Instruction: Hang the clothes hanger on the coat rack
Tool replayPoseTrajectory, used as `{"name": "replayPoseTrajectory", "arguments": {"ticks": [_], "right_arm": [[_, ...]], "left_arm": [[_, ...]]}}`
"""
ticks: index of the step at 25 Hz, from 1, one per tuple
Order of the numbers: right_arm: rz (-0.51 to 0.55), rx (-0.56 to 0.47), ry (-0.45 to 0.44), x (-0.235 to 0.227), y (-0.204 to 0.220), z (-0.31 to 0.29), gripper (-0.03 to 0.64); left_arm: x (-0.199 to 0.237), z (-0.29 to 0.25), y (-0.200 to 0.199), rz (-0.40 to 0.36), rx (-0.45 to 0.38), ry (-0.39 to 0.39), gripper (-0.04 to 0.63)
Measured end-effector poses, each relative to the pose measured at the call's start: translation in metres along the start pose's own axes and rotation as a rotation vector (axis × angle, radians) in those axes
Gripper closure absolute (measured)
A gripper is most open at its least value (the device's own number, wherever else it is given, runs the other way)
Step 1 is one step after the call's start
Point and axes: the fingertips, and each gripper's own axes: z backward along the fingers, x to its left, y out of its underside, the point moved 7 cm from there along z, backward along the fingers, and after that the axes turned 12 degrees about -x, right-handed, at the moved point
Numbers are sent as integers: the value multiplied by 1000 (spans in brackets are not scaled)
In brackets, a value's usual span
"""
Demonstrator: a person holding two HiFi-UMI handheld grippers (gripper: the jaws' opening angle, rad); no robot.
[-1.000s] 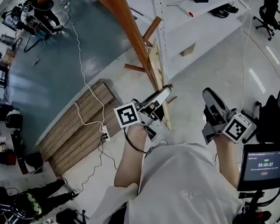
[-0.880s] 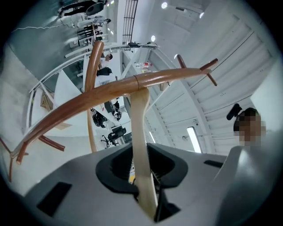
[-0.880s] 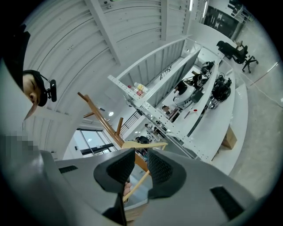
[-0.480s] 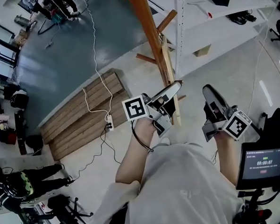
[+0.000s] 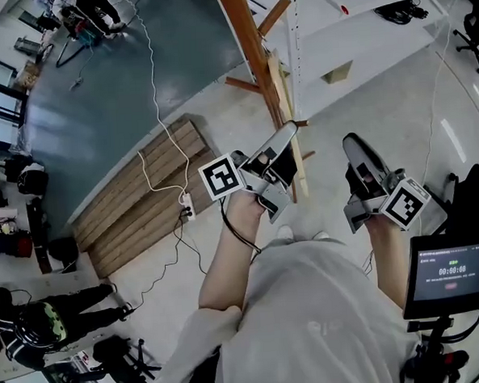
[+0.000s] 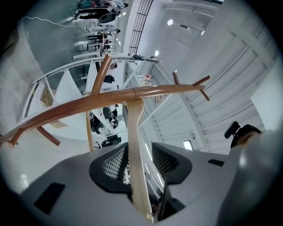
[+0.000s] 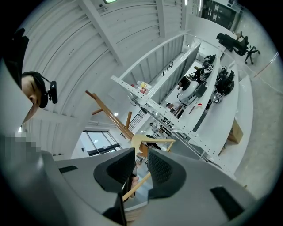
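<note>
If the hook is not seated on a peg of the coat rack [image 6: 84, 105], the clothes hanger [image 6: 135, 132] may drop — the left hand-held gripper [image 6: 141, 154] is opening, pads clear of the pale bar at frame centre. Hook seating cannot be confirmed. The right hand-held gripper [image 7: 141, 165] — jaws slightly apart — holds nothing.

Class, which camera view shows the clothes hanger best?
The left gripper view: the clothes hanger looms large, its pale arm running between the opening jaws of the left tool toward the coat rack. The head view shows a thin edge-on strip; the right gripper view, a small, partly hidden outline.
</note>
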Motion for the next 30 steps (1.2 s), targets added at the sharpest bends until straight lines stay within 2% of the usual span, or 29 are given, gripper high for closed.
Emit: {"name": "replayPoseTrajectory", "arguments": {"ticks": [7,12,19,25,30], "right_arm": [[-14,9,-4,-3,-1,5,522],[-20,31,-29,-1,1,2,522],[-26,58,-39,32,41,7,522],[-21,84,-60,37,43,2,522],[-12,102,-75,41,47,-2,522]], "left_arm": [[2,29,-5,-8,-74,-47,443],[0,56,-2,-42,-104,-77,443],[-13,134,-8,-51,-154,-98,443],[-19,151,-6,-67,-183,-106,443],[-26,161,-7,-113,-200,-104,445]]}}
